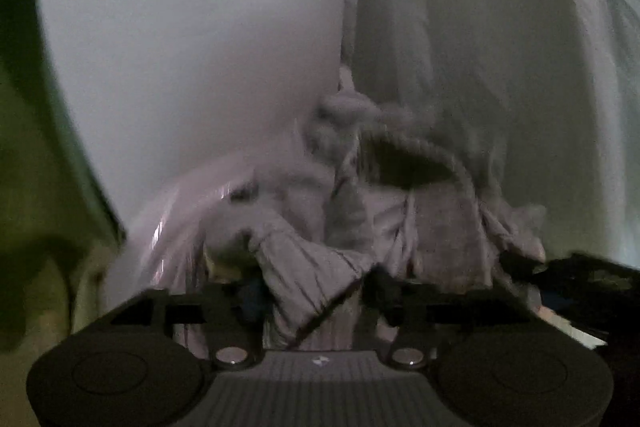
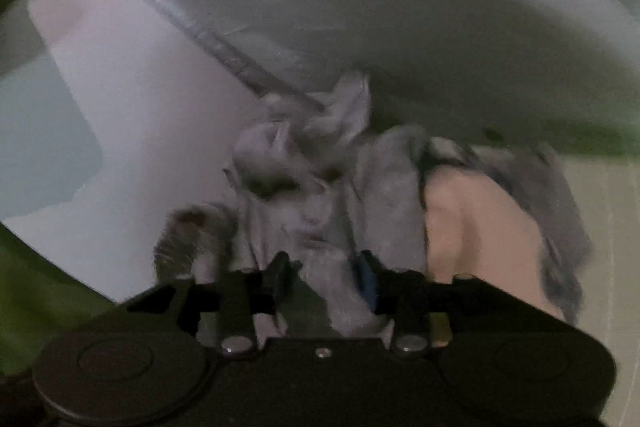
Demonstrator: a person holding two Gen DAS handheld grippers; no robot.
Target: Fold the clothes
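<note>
A light grey garment (image 1: pixel 460 47) hangs bunched right in front of both cameras and fills most of each view. In the left wrist view my left gripper (image 1: pixel 316 291) is shut on a gathered fold of the garment, with a drawstring loop (image 1: pixel 432 147) just beyond. In the right wrist view my right gripper (image 2: pixel 324 279) is shut on another bunched part of the same garment (image 2: pixel 304 187). The rest of the garment spreads up and away as a blurred sheet. A hand (image 2: pixel 472 219) shows to the right of the cloth.
A pale white surface (image 1: pixel 180 67) lies behind the cloth in the left wrist view, and it shows at the left of the right wrist view (image 2: pixel 140 127). Green surroundings (image 1: pixel 24 107) border the left edge. A pale tiled area (image 2: pixel 608 267) is at the right.
</note>
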